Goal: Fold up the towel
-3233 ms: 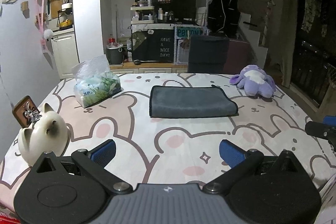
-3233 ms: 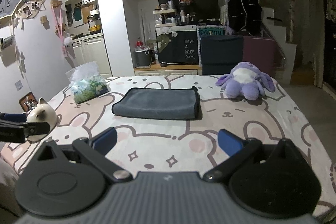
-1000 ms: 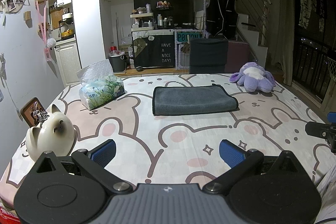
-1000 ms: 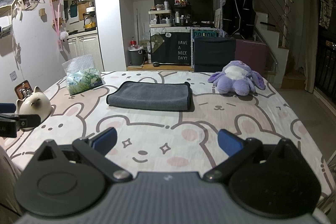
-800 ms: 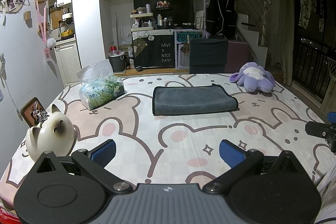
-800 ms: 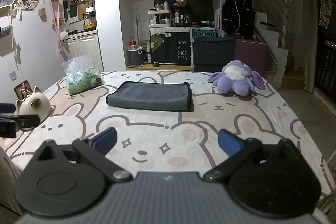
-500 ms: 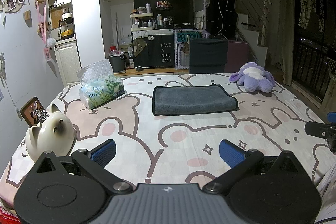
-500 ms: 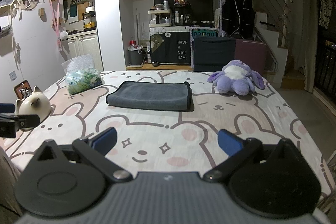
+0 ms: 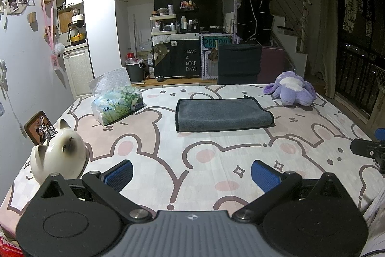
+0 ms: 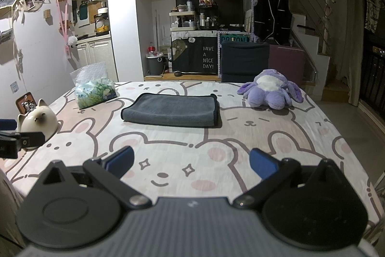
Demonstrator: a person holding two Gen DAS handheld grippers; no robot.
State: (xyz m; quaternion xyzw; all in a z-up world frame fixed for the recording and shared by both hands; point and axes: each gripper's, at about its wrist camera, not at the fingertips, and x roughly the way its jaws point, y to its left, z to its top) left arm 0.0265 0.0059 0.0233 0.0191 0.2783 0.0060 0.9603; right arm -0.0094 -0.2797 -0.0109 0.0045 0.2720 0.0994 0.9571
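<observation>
The folded grey towel (image 9: 222,115) lies flat mid-table (image 9: 216,160), well apart from both grippers, left (image 9: 191,175) and right (image 10: 191,164) (fingers spread, gripping nothing), with bare cloth between, tissues (image 9: 118,104) left, plush (image 9: 292,92) right.

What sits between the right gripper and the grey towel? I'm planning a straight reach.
Nothing: in the right wrist view, only bare bunny-print tablecloth lies between the open right gripper and the folded grey towel.
</observation>
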